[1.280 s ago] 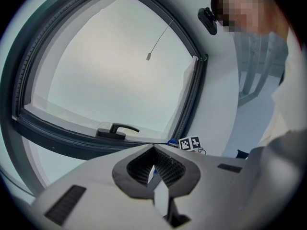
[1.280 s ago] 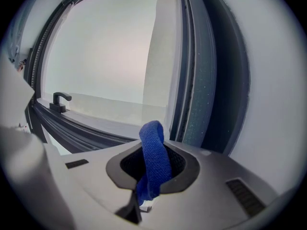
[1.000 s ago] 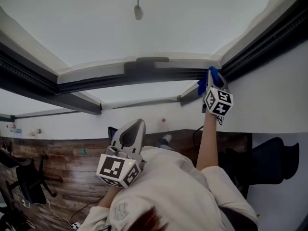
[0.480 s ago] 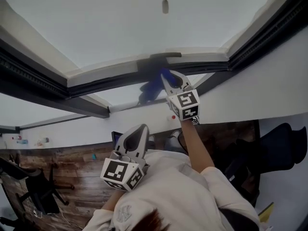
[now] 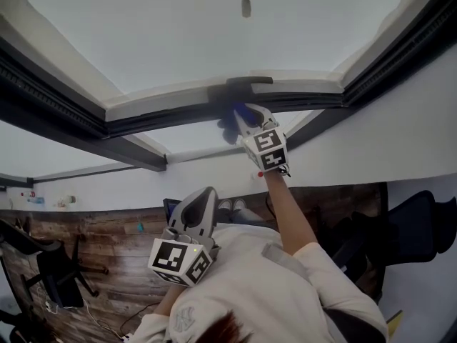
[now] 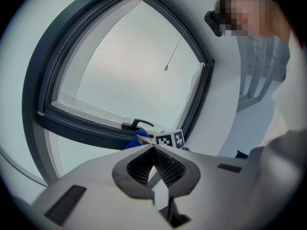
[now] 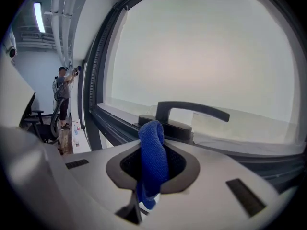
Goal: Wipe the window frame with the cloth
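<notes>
The right claw [image 5: 243, 117] is clamped on the blue cloth [image 7: 153, 153] and holds it up at the dark window frame [image 5: 164, 117], just beside the handle [image 7: 191, 112]. The left claw [image 6: 154, 161] is closed with nothing in it, low by the person's chest.

In the head view the blue fabric cloth [image 5: 241, 111] is mostly hidden behind the right tongs [image 5: 246, 118], so whether it touches the dark grey window frame [image 5: 164, 118] cannot be told. That frame runs off both side edges. A distant person [image 7: 62, 95] is too small to make out.
</notes>
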Action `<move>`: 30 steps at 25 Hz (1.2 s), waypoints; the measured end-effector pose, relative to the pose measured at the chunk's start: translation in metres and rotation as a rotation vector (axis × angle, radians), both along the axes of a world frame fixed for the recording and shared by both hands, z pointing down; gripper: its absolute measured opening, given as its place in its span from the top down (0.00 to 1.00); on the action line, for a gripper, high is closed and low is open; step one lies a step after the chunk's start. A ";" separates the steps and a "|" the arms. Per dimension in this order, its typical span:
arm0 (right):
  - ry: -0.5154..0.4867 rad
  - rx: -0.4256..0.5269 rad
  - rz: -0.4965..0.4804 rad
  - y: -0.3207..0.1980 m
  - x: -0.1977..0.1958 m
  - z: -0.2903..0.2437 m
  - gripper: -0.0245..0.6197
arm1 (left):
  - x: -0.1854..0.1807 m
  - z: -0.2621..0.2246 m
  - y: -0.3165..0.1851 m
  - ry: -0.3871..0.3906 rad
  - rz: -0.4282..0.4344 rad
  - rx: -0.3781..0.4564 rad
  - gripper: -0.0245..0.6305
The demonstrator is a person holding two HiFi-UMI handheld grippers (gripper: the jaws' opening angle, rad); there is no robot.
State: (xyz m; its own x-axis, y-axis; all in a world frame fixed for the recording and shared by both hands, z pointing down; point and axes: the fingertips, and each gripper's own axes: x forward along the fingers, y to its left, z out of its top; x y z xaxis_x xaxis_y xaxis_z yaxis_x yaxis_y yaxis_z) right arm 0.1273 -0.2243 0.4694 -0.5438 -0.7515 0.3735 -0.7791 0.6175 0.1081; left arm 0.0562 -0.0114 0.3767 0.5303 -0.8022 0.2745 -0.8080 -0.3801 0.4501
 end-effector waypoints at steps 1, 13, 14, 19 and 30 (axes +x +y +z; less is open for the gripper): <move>-0.009 -0.002 -0.006 0.000 0.001 0.000 0.88 | 0.004 -0.001 0.001 -0.003 -0.007 0.000 0.95; 0.056 0.036 -0.089 0.000 0.003 0.001 0.88 | 0.048 0.001 0.011 0.002 -0.035 0.013 0.96; 0.054 0.031 -0.087 0.000 0.004 0.001 0.88 | 0.049 0.001 0.009 0.009 -0.036 0.019 0.96; -0.071 -0.028 -0.006 -0.005 0.009 -0.002 0.88 | 0.047 -0.002 0.002 0.026 -0.020 0.034 0.96; -0.081 -0.051 0.048 -0.006 0.009 0.001 0.88 | 0.002 -0.007 -0.022 0.021 -0.045 0.049 0.96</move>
